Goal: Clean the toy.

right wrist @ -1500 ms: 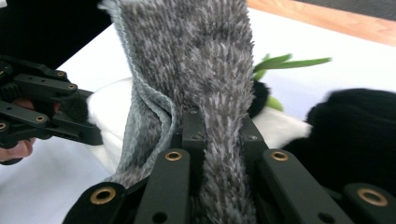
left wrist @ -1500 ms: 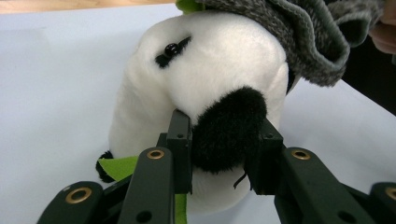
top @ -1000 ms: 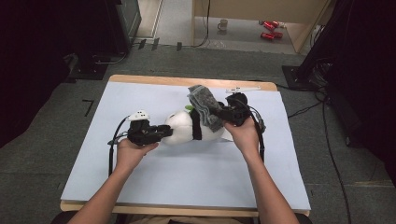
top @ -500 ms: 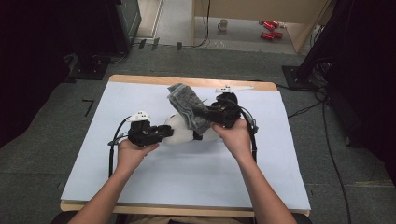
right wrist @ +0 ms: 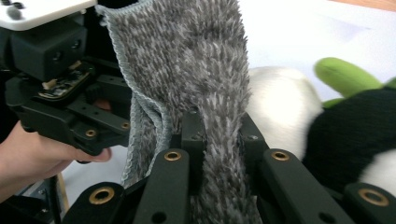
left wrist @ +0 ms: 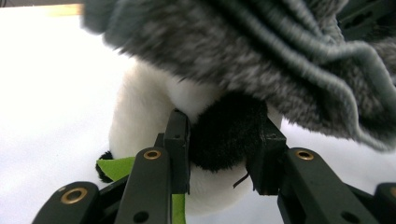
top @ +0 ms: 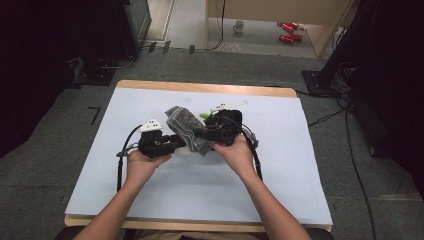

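There is one soft toy [left wrist: 154, 112] (white and black, with green bits) and one fuzzy grey cloth [right wrist: 187, 65], both between the two tongs on the bench [top: 310, 165]. The left tongs [left wrist: 219, 154] are squeezed onto a black part of the toy, which sticks out right in front of them. The right tongs [right wrist: 219, 130] are pinched tight on the cloth, which hangs over the toy.

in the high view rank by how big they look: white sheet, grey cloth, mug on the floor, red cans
1. white sheet
2. grey cloth
3. red cans and mug: both small and far from the camera; the pair of cans covers a bit more than the mug, but that ranking is unsure.
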`<action>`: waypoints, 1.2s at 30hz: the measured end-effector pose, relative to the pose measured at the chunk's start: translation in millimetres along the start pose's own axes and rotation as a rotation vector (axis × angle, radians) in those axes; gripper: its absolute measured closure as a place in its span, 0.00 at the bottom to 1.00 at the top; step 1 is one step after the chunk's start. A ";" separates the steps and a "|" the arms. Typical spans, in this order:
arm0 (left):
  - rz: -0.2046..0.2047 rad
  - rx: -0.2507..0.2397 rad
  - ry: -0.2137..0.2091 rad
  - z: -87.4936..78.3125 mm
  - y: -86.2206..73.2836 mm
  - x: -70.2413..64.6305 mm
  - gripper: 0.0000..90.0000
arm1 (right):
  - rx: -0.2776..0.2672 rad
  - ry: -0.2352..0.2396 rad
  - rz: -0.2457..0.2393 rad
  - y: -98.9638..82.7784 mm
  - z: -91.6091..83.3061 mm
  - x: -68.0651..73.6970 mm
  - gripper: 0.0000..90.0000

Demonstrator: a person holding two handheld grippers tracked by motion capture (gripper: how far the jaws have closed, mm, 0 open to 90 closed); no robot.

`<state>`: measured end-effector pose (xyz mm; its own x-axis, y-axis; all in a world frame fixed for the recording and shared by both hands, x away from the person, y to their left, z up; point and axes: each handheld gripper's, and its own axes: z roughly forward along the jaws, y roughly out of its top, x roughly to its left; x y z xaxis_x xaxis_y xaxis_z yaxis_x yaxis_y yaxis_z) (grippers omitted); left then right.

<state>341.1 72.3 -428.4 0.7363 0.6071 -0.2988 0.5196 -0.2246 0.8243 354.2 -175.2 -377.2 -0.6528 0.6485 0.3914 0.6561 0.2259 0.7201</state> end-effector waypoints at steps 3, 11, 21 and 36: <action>-0.014 0.001 0.007 -0.2 -0.6 3.4 0.73 | 0.000 -0.039 -0.003 0.2 -4.4 -5.1 0.87; -0.019 -0.010 -0.002 -0.2 -1.2 7.6 0.72 | 0.000 -0.123 0.038 -1.8 -20.4 -32.4 0.88; -0.032 -0.003 -0.016 -1.4 -1.6 13.9 0.72 | -0.061 -0.229 0.061 2.0 -49.8 -52.8 0.88; -0.061 -0.003 -0.028 -2.2 -1.9 16.0 0.73 | -0.138 -0.326 0.106 2.1 -85.3 -72.6 0.88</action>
<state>350.9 84.1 -433.8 0.7152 0.5980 -0.3618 0.5625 -0.1853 0.8058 370.6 -283.8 -355.2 -0.4146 0.8656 0.2808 0.6415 0.0592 0.7648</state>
